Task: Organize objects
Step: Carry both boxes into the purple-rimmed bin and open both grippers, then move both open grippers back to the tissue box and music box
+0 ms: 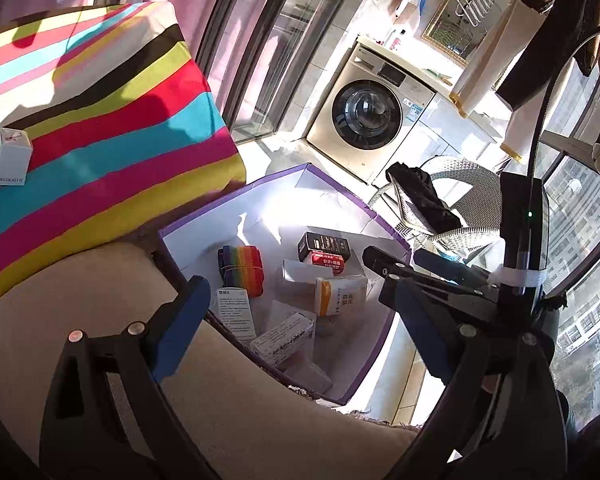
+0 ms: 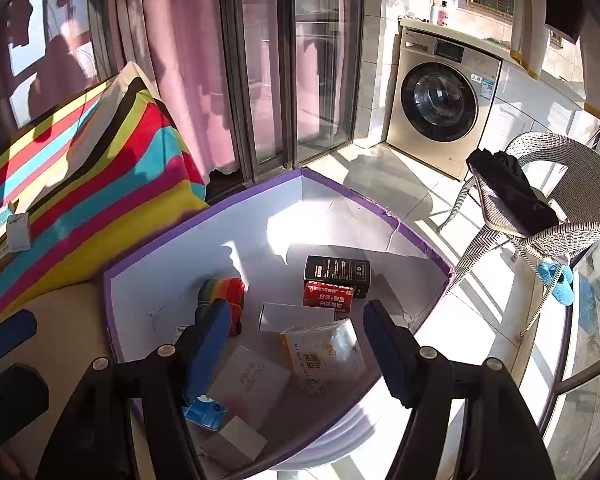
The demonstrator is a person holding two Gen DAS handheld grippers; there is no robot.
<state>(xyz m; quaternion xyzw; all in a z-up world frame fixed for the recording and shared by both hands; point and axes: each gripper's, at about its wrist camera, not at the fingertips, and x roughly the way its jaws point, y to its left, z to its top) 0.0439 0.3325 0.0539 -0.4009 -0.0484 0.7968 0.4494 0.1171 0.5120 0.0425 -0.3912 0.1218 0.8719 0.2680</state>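
Two grippers, left gripper (image 1: 296,312) and right gripper (image 2: 300,344), hang with jaws parted and empty over the purple-rimmed box (image 2: 404,220) of small packages (image 2: 328,292); best next, a slow return for the white carton (image 1: 12,156) on the striped cushion (image 1: 112,120).

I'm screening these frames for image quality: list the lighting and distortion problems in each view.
Left wrist: hard sun blows out the floor and the washing machine top; dark shadows cross the striped cushion; fisheye bends the window frames. Right wrist: a glare patch burns the purple box wall; edges curve and darken.
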